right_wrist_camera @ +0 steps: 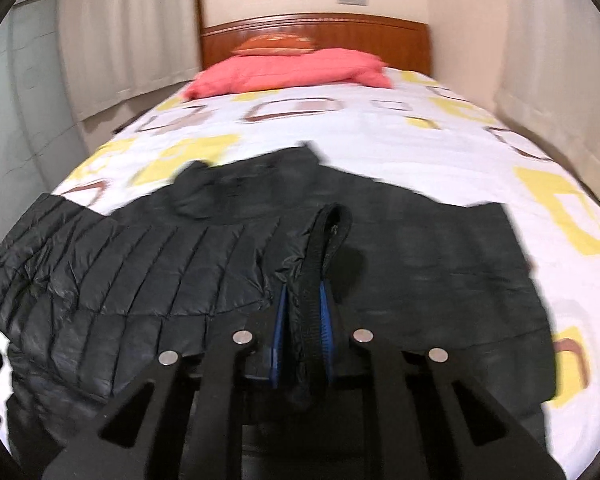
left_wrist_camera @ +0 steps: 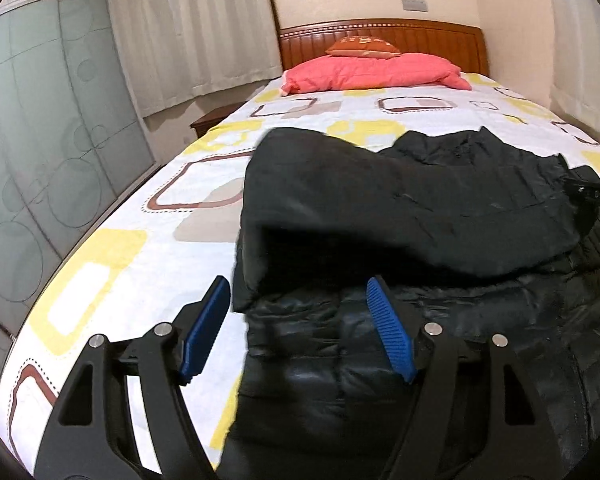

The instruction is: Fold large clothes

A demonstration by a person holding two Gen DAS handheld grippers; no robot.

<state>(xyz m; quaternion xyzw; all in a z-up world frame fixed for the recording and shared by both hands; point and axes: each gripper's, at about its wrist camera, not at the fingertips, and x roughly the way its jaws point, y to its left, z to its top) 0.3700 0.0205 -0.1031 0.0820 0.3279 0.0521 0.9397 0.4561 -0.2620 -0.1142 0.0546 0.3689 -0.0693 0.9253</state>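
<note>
A black quilted puffer jacket (left_wrist_camera: pixel 400 208) lies on the bed (left_wrist_camera: pixel 112 264), with one part folded over its body. My left gripper (left_wrist_camera: pixel 298 300) is open and empty, its blue pads just above the jacket's left edge. In the right wrist view the jacket (right_wrist_camera: pixel 148 264) spreads across the bed (right_wrist_camera: pixel 420 152). My right gripper (right_wrist_camera: pixel 303 300) is shut on a black edge strip of the jacket (right_wrist_camera: pixel 324 248) and holds it up off the rest.
A pink folded quilt (left_wrist_camera: pixel 376 72) and an orange pillow (left_wrist_camera: pixel 360 46) lie by the wooden headboard (left_wrist_camera: pixel 440 40). A glass-front wardrobe (left_wrist_camera: pixel 32 152) and curtains (left_wrist_camera: pixel 192 32) stand left of the bed. A dark nightstand (left_wrist_camera: pixel 212 118) stands at the bed's far left.
</note>
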